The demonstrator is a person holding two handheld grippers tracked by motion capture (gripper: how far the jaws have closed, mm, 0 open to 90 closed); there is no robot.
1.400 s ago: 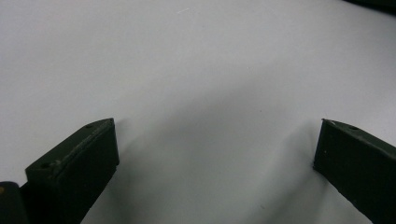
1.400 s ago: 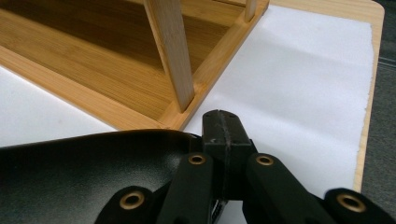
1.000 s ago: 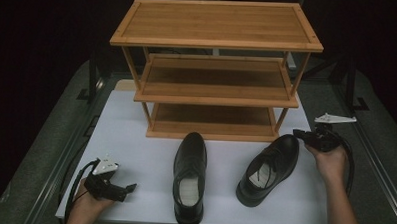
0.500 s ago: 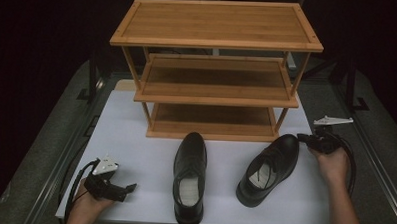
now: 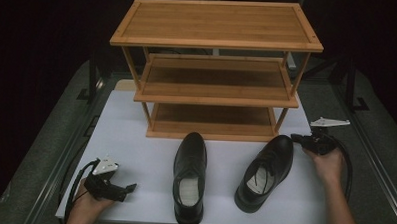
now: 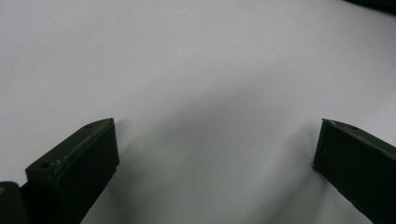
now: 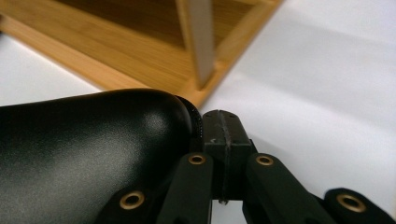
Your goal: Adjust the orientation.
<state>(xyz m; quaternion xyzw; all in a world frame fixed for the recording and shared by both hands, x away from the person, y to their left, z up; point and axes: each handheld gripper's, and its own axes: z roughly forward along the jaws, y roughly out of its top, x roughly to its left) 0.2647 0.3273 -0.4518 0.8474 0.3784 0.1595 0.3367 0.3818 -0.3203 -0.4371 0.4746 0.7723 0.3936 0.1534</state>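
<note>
High view: right claw (image 5: 298, 139) seen closed, empty, tips pressed against toe of right shoe (image 5: 265, 170), just before rack (image 5: 215, 67). Left claw (image 5: 129, 188) held wide open, empty, over surface (image 5: 135, 140), well left of rack. Judged step: shoe being nudged; next, jaws must be opened for grasp.

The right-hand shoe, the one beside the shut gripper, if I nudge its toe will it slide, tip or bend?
The right-hand shoe would probably slide or swing around rather than tip: its sole lies flat on the smooth white table. The glossy toe looks firm but slippery, so the shut right gripper may skid off it. Its open collar is likely softer.
</note>
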